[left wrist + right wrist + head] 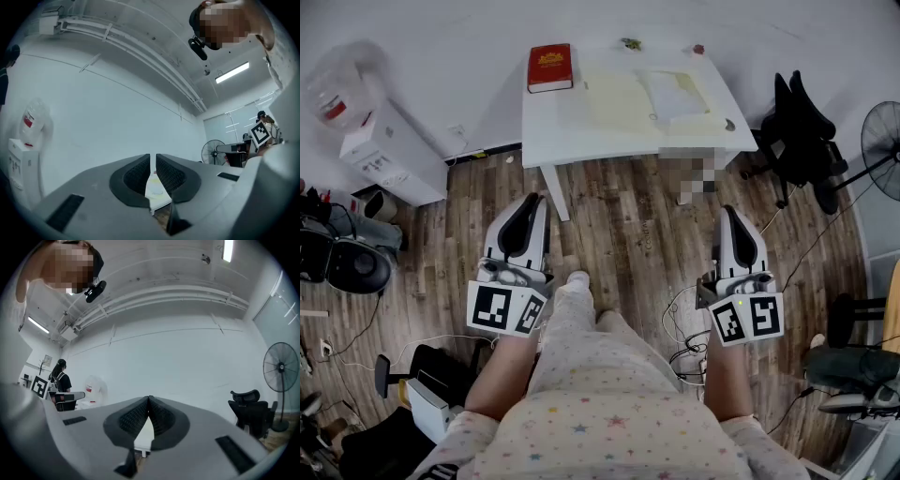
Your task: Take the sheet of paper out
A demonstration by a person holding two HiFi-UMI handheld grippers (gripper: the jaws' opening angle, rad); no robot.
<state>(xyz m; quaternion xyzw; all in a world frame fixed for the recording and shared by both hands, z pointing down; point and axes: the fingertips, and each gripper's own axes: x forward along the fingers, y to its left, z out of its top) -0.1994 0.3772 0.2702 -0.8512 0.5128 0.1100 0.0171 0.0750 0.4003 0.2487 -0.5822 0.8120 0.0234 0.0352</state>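
1. Sheet of paper (pixel 675 94): flat on table (pixel 581 136), well ahead of both fingertips, nearer right gripper (pixel 734 216).
2. Right gripper: jaws pressed together, empty.
3. Left gripper (pixel 532 203): likewise.

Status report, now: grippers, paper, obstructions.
Shut and empty: left gripper, right gripper. Untouched: sheet of paper on white table ahead. Apart from it, at table corner: red book.

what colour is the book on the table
The book is red; the head view shows it best.
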